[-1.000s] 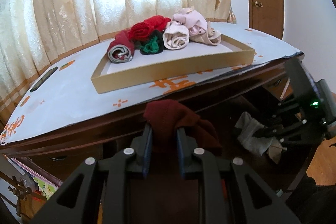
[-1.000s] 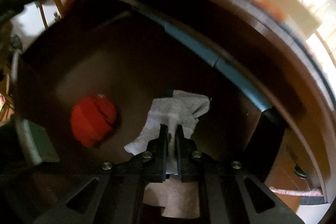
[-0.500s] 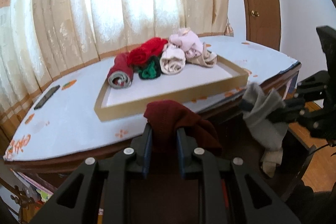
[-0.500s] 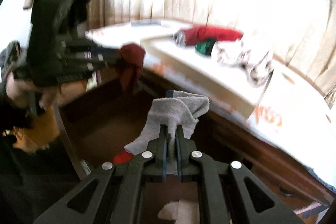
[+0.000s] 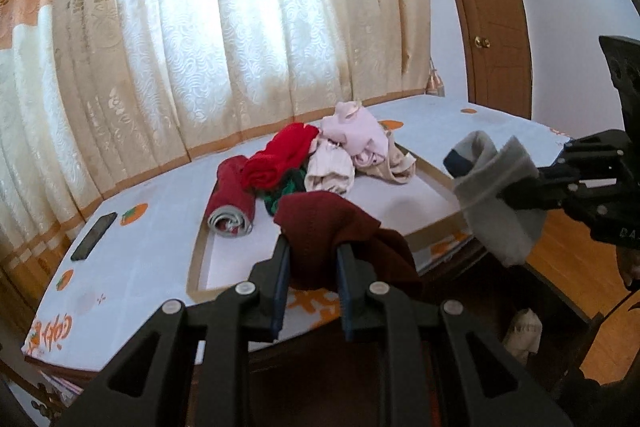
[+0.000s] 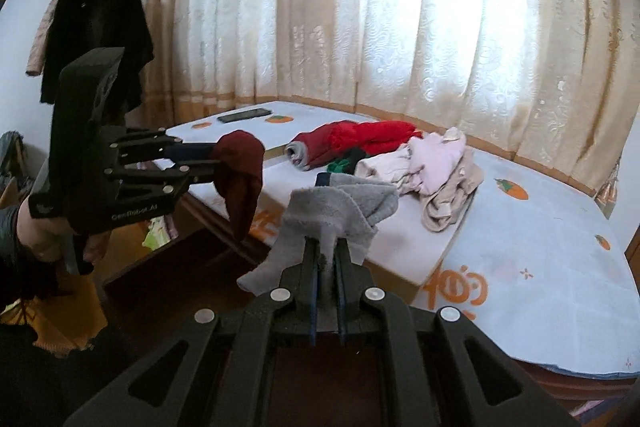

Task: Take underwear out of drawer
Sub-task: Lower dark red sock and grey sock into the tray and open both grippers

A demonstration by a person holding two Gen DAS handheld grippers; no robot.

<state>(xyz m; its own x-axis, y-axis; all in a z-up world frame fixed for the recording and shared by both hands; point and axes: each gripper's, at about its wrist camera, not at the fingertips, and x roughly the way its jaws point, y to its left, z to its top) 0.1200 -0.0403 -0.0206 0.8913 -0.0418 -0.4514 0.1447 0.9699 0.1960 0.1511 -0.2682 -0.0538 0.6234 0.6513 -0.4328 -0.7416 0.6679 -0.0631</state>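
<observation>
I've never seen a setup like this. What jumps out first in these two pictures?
Two black hand-held claws, each pinching a garment: the left claw grips a dark red garment, and the right claw grips a grey garment. Beyond them, a pile of rolled clothes in red, green, pink and cream lies in a shallow tray on the white tabletop, before sunlit curtains.

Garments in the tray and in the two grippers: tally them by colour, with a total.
Dark red: 2, the roll in the tray and the piece in the left gripper
Bright red: 1
Green: 1
Cream or beige: 2
Pink: 1
Grey: 1, in the right gripper
Total: 8
</observation>
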